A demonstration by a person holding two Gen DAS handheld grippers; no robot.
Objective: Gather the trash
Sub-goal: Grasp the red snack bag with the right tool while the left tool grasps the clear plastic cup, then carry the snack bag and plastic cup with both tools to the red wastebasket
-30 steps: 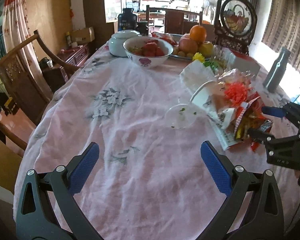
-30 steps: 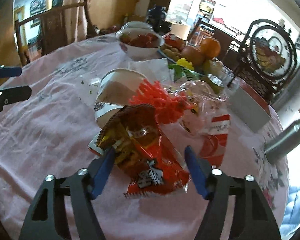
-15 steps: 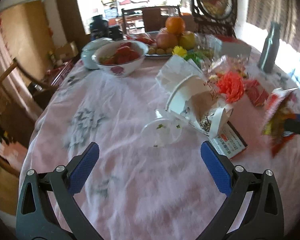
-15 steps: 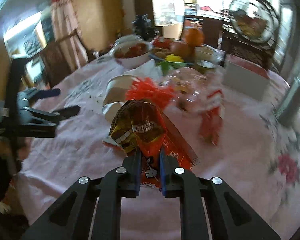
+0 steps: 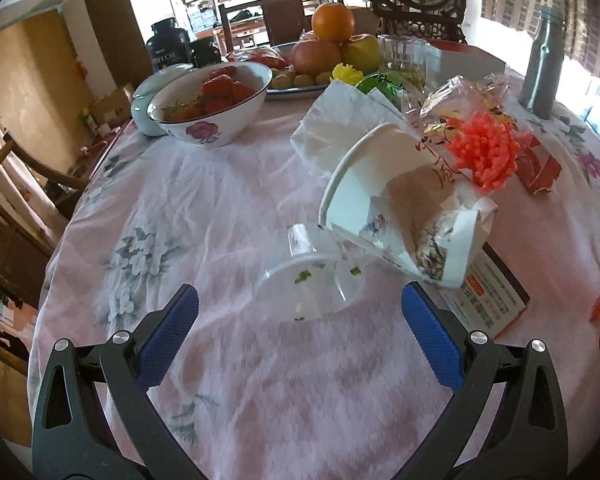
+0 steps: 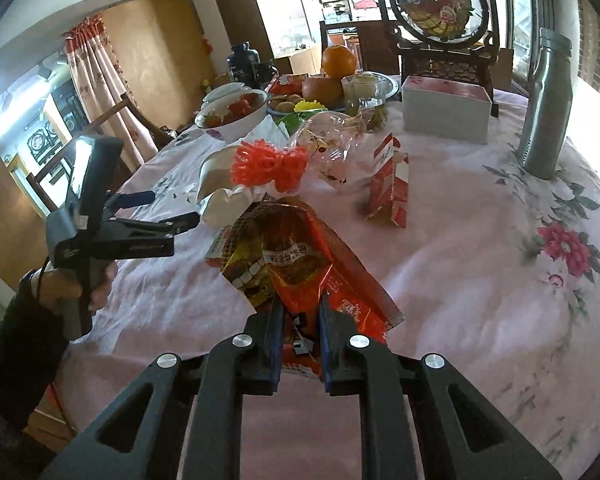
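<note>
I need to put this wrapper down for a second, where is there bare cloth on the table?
Bare tablecloth lies left of the tipped clear plastic cup, running back to the strawberry bowl. In the right wrist view, another open stretch lies between the red carton and the metal bottle. The middle is crowded: paper cup, orange pompom, cellophane.

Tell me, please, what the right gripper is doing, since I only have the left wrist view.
Observer: The right gripper is shut on a red and yellow snack wrapper; its fingers have just closed on the wrapper's near end.
Operator: Thank you. Is other trash lying near it?
Observer: A red and white carton stands on end on the tablecloth beyond the wrapper, apart from it.
Operator: And how is my left gripper held?
Observer: A hand in a dark sleeve grips the handle of the left gripper.
</note>
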